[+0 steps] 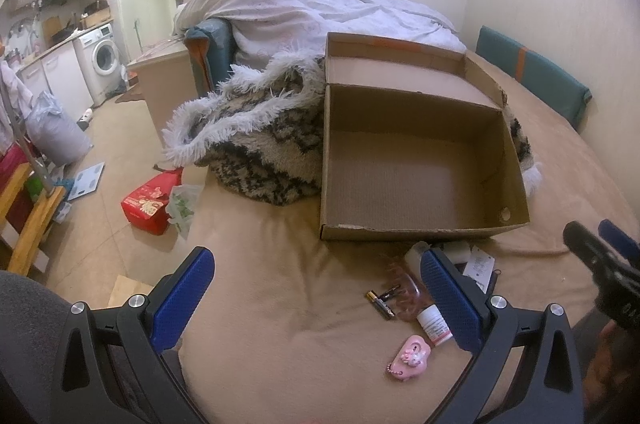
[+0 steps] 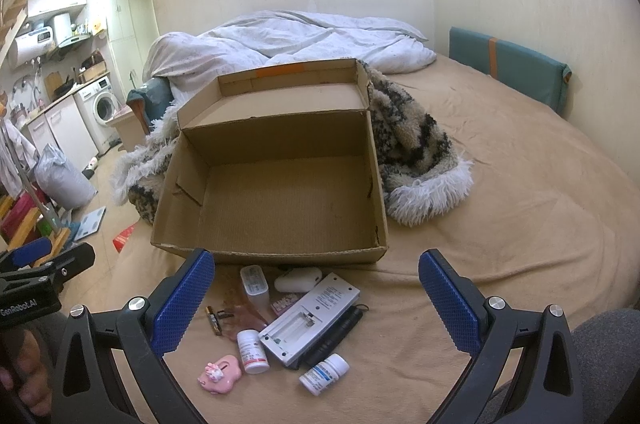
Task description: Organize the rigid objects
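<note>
An open, empty cardboard box [image 2: 280,248] [image 1: 416,230] sits on the tan bed. In front of it lie small items: a white remote-like device [image 2: 312,316] with its battery bay open, two white pill bottles [image 2: 251,350] [image 2: 325,372], a pink pig case [image 2: 220,378] [image 1: 410,362], a battery [image 2: 213,320] [image 1: 379,303], a pink hair claw [image 2: 244,320] and a white case [image 2: 298,280]. My right gripper [image 2: 316,298] is open above these items. My left gripper [image 1: 316,298] is open, left of the pile, over bare bedsheet.
A shaggy black-and-cream blanket [image 2: 412,143] lies behind and beside the box. A white duvet [image 2: 300,35] is bunched at the far end. A teal cushion [image 2: 508,67] leans on the right wall. The bed edge drops to the floor on the left, with a red package [image 1: 150,203].
</note>
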Motion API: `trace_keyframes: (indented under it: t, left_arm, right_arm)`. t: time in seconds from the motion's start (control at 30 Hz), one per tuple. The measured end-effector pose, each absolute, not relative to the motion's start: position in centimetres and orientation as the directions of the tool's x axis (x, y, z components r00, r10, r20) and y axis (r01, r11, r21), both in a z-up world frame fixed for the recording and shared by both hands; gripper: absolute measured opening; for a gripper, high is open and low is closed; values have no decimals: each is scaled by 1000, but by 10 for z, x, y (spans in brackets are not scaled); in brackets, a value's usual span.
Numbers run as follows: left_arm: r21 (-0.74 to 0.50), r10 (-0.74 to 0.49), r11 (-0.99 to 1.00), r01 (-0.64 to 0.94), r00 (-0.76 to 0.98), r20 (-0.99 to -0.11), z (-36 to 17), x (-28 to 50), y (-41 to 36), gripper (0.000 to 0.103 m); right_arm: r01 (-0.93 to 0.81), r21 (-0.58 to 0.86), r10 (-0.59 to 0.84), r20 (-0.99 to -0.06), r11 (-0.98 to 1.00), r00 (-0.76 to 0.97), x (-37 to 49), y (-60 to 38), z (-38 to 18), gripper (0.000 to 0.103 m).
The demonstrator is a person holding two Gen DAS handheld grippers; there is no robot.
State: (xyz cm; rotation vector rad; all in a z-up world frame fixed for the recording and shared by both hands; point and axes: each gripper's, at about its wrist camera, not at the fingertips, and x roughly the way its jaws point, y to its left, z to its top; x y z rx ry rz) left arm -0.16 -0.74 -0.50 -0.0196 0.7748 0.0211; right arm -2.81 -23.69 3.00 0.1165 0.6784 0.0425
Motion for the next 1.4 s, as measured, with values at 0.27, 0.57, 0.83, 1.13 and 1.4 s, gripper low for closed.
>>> trace_keyframes:
  t: [0.27, 0.57, 0.83, 1.13, 1.4]
  left_arm:
    - [-8, 16, 1000, -30, 717, -697, -2, -3, -5, 103]
    - [-9, 15, 1000, -30, 718, -696, -1, -4, -5, 103]
    - [-21, -6, 1000, -13, 701, -713, -6, -4, -3, 103]
    - [-5, -8, 1000, 7, 577, -817, -34, 14, -5, 103]
    - [-105, -143, 978, 181, 211, -967, -107, 35, -48, 86]
  right_arm:
    - [1, 131, 82, -623, 991, 778, -27, -239, 30, 103]
    - [1, 132, 82, -620, 991, 780, -29, -240, 29, 103]
    - [3, 137, 84, -625, 991, 776, -29, -240, 28, 103]
    - [28, 169, 94, -671, 985, 736, -23, -246, 21, 103]
    - [103, 216, 94, -742, 971, 664, -11, -261, 4, 103]
